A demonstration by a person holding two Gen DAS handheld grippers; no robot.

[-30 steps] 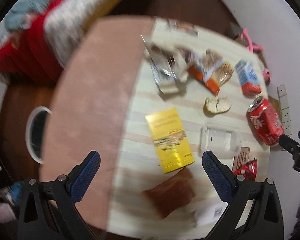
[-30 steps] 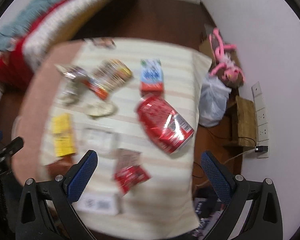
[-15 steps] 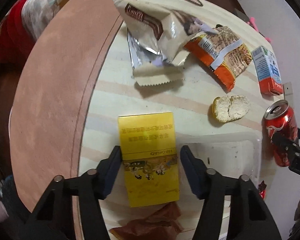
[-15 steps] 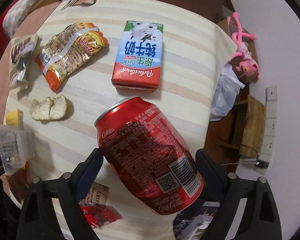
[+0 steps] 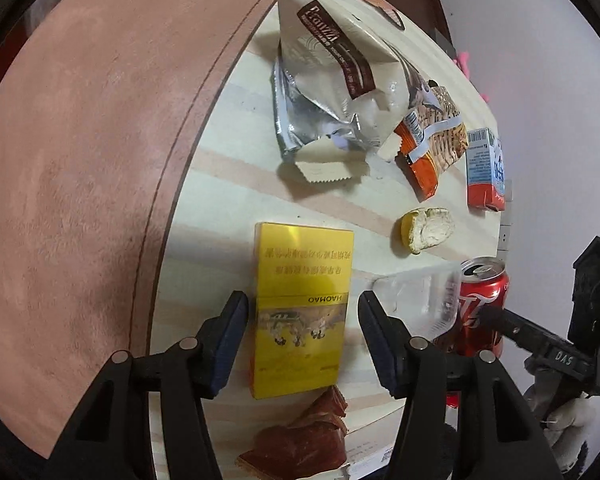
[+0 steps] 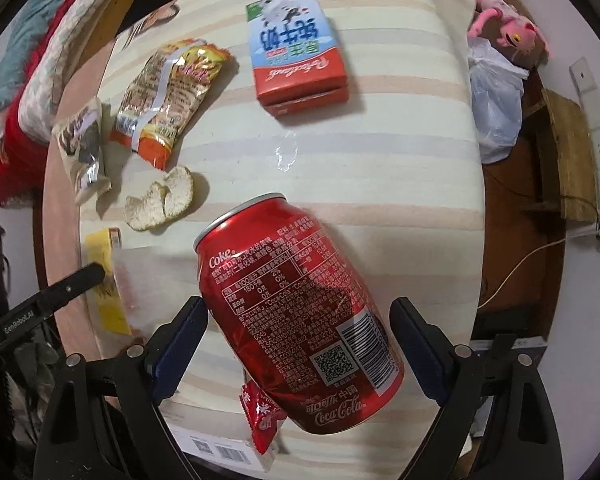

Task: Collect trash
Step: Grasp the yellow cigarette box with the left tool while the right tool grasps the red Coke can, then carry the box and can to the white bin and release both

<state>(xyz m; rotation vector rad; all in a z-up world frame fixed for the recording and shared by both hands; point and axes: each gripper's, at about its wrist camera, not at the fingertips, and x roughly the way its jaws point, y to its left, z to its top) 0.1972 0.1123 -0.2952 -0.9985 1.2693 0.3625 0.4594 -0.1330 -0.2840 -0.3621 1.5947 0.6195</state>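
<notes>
A yellow cigarette box (image 5: 300, 312) lies on the striped tablecloth (image 5: 236, 184). My left gripper (image 5: 302, 336) is open, its fingers on either side of the box, small gaps showing. A red Coke can (image 6: 296, 308) stands on the cloth; my right gripper (image 6: 298, 344) is open around it, fingers apart from its sides. The can also shows in the left wrist view (image 5: 480, 304). Other trash: a beige snack bag (image 5: 340, 80), an orange wrapper (image 6: 168, 96), a milk carton (image 6: 296, 48), a peel (image 6: 160, 200), a clear plastic tray (image 5: 420, 300).
A brown wrapper (image 5: 300, 444) lies near the table's front edge. A small red packet (image 6: 260, 412) lies under the can's base. A white plastic bag (image 6: 496, 96) and a pink toy (image 6: 504, 20) are beyond the table's right edge. Pink table rim (image 5: 80, 160) at left.
Both grippers have come down closer to the table. The left one has narrowed around the yellow box; the right one has narrowed around the Coke can.
</notes>
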